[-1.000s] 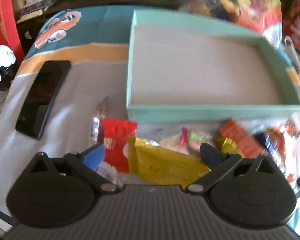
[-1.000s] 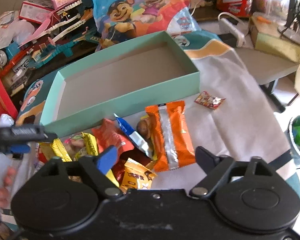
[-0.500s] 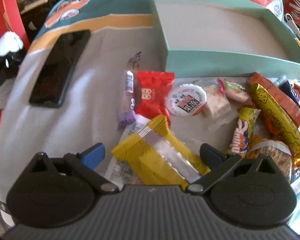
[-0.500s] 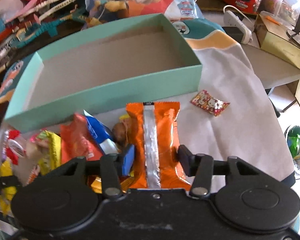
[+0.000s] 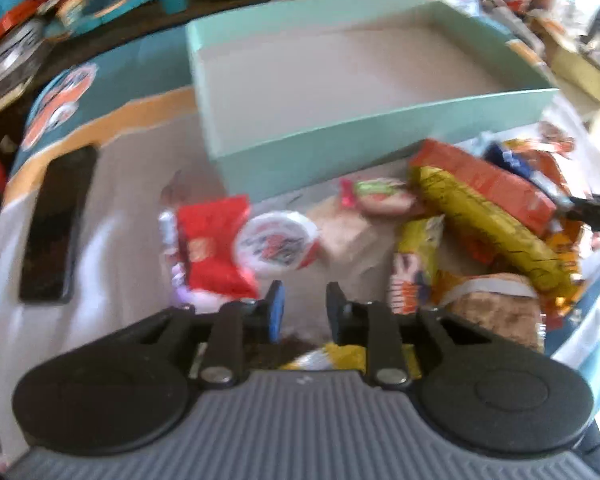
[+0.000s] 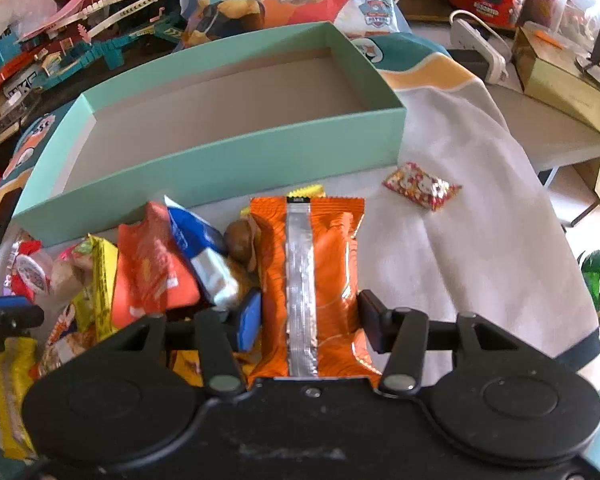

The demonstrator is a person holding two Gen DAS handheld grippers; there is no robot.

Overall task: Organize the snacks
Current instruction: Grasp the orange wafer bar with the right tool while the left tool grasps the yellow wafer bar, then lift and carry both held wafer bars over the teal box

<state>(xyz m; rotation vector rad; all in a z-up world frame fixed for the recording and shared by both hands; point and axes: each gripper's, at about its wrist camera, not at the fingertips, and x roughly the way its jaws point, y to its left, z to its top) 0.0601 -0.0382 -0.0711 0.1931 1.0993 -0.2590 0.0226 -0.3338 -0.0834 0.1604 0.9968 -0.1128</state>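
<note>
An empty mint-green box (image 5: 380, 136) (image 6: 236, 152) stands on a grey cloth, with a heap of snacks in front of it. My left gripper (image 5: 302, 310) has its jaws drawn close with a narrow gap; a yellow packet (image 5: 332, 356) shows low behind the fingers, and whether it is gripped I cannot tell. A red packet (image 5: 212, 248) and a round white snack (image 5: 276, 244) lie just ahead. My right gripper (image 6: 308, 320) is shut on an orange packet (image 6: 312, 264) with a silver seam, which lies on the cloth.
A black phone (image 5: 56, 224) lies left of the snacks. A small red candy packet (image 6: 420, 186) lies alone right of the box. Long yellow (image 5: 488, 228) and orange (image 5: 484, 180) packets lie on the right. Toys, cartoon bags and boxes crowd the back. The cloth's edge drops off at the right.
My left gripper's jaws closed to a narrow gap over the yellow packet and the view swung, blurred. My right gripper's jaws tightened against the orange packet.
</note>
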